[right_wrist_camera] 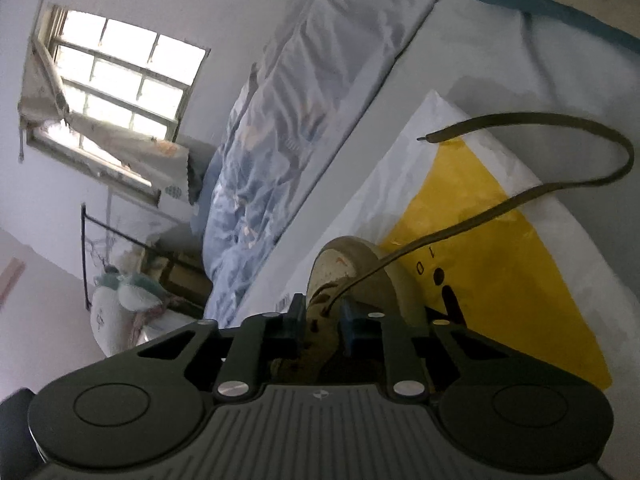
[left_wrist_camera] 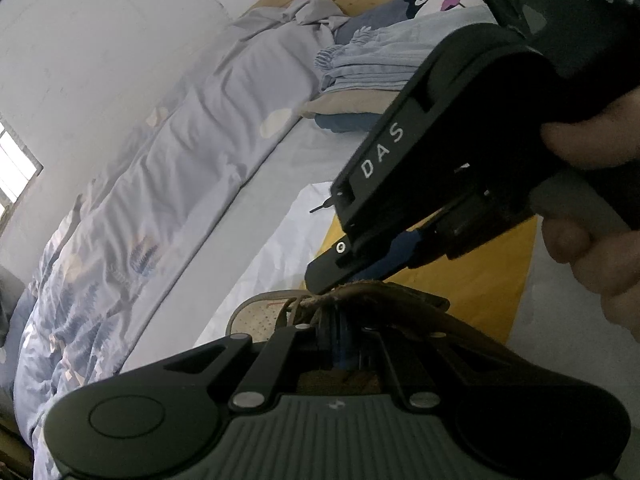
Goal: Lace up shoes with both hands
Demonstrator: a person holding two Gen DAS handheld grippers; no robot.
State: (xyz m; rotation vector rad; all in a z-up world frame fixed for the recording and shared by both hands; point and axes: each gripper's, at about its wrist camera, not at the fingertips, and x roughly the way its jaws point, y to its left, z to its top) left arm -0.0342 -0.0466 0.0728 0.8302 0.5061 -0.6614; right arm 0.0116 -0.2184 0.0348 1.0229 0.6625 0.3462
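Step in hand, as I read it: the right gripper (right_wrist_camera: 320, 320) is getting a hold on the shoe's upper so the lace can be worked through an eyelet.

Right wrist view: the tan shoe (right_wrist_camera: 352, 264) sits directly ahead of the fingers, toe pointing away. The 2 blue pads (right_wrist_camera: 350, 322) stand part-closed w/ the eyelet strip between them; can't tell if they press it yet. The lace (right_wrist_camera: 560, 184) comes out of an eyelet just ahead of the pads, runs off to the right, loops back, and its tip lies free beyond the shoe. Shoe rests on a yellow-and-white plastic bag (right_wrist_camera: 500, 280) on the bed.

Left wrist view: the left gripper (left_wrist_camera: 340, 344) is closed, fingers together on the shoe's brown upper edge (left_wrist_camera: 380, 292), clamping it and steadying the shoe. The right gripper (left_wrist_camera: 344, 276) comes in from above right w/ its tips at that same edge, just beyond the left fingers. A hand (left_wrist_camera: 592, 208) holds its handle.

Next move prob. calls for: left keeps the clamp, right finds the free tip and feeds it to the next eyelet.

Only the right view shows the lace's full run, the toe and the window (right_wrist_camera: 116, 92). Only the left view shows the 2 grippers together, the hand, and the folded clothes (left_wrist_camera: 372, 64) far past the fingers.
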